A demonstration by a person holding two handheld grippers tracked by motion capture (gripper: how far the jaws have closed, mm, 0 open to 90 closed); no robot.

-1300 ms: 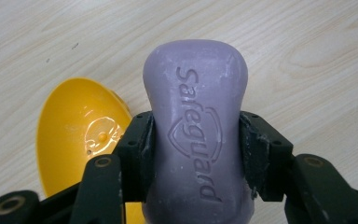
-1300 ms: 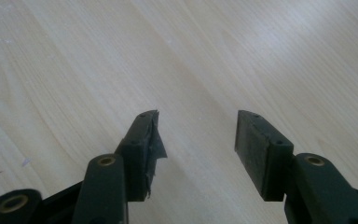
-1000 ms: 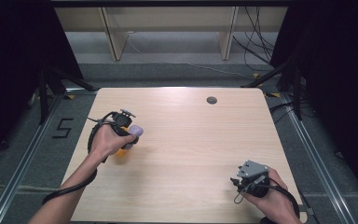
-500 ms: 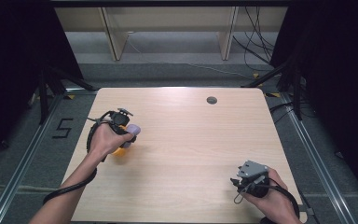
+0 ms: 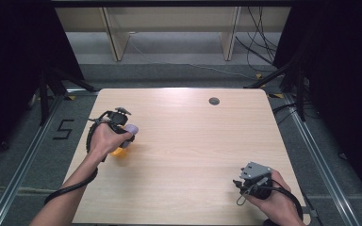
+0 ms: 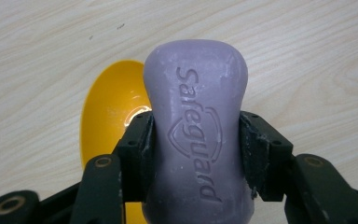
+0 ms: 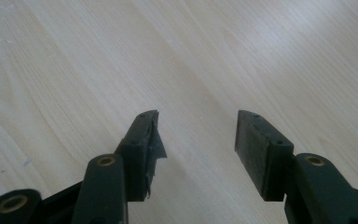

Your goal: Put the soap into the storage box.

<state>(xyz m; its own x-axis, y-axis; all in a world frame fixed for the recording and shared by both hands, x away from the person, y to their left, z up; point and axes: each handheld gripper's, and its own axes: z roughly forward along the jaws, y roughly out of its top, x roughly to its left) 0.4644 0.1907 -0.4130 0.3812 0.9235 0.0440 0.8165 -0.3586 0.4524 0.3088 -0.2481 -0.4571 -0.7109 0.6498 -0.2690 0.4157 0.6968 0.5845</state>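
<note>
The left gripper (image 6: pixel 196 135) has its jaws clamped on the waist of a pale purple, hourglass-shaped bar of soap (image 6: pixel 196 126) with a brand name stamped into its face. Take the small, glossy yellow plastic dish (image 6: pixel 109 121) as the marker: the soap hangs right above it, its far end reaching out past the dish's rim. From the high view the left gripper (image 5: pixel 122 134) sits toward the left side of the pale wooden table (image 5: pixel 193 155), with the soap (image 5: pixel 131 129) and the dish (image 5: pixel 119 151) tucked just under the hand.

This looks like the placing step: soap gripped and carried over the dish, not yet set down. The next move would call for lining the bar up over the hollow of the dish, lowering it until it rests, then parting the jaws without dragging the dish along.

Room looks generous. The dish lies near the table's left edge, so any slide leftward is the one to watch; to its right the boards run bare. A small dark round disc (image 5: pixel 214 100) lies well away from the dish, near the far edge. The right gripper (image 5: pixel 250 183) waits far from the dish at the near right corner, and the right gripper view shows its jaws standing apart over bare wood, holding nothing.
</note>
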